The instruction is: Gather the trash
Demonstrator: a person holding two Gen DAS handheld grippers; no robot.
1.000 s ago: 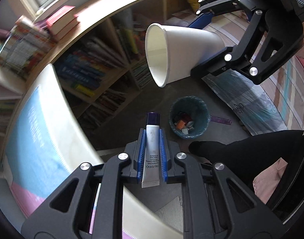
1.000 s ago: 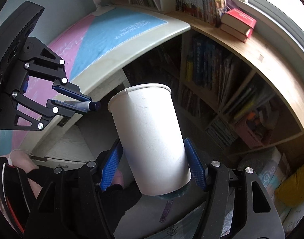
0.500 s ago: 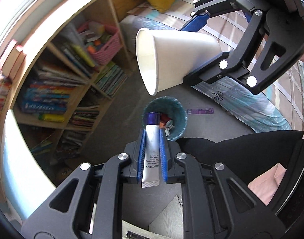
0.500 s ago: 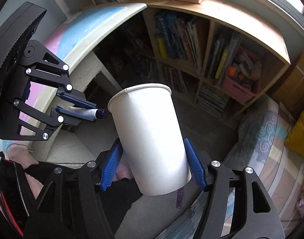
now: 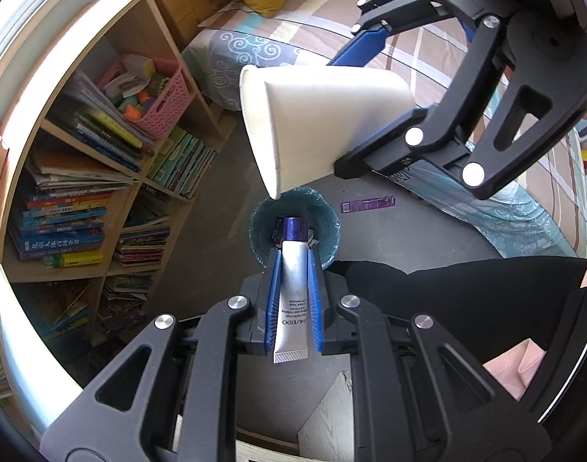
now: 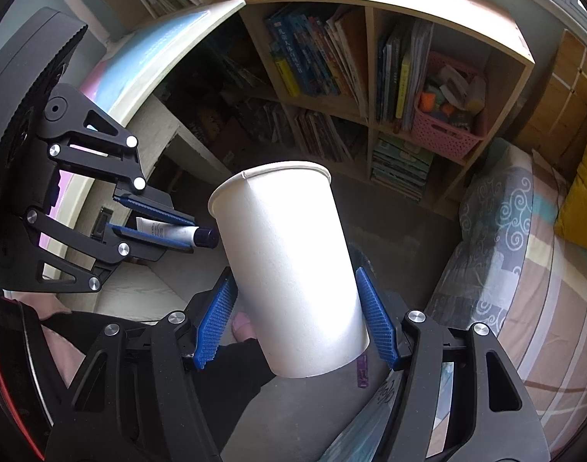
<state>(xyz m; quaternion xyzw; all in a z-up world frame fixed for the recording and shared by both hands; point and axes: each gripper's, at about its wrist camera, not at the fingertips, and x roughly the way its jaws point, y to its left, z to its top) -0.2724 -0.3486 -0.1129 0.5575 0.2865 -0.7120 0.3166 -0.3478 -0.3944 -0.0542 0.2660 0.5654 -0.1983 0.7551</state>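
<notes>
Your left gripper (image 5: 293, 265) points steeply down, clamped on a white tube (image 5: 292, 294) whose dark blue cap hangs directly above the rim of a small teal bin (image 5: 328, 223) on the grey floor (image 5: 224, 208). Your right gripper (image 6: 297, 319) grips a white paper cup (image 6: 289, 265) sideways, its mouth just above the bin's far rim. Open floor surrounds the bin; a purple wrapper (image 5: 367, 205) lies beside it. A wooden bookshelf (image 5: 101, 146) stands left, a patterned bed (image 5: 524, 208) right, a dark-trousered leg (image 5: 447, 285) close by.
</notes>
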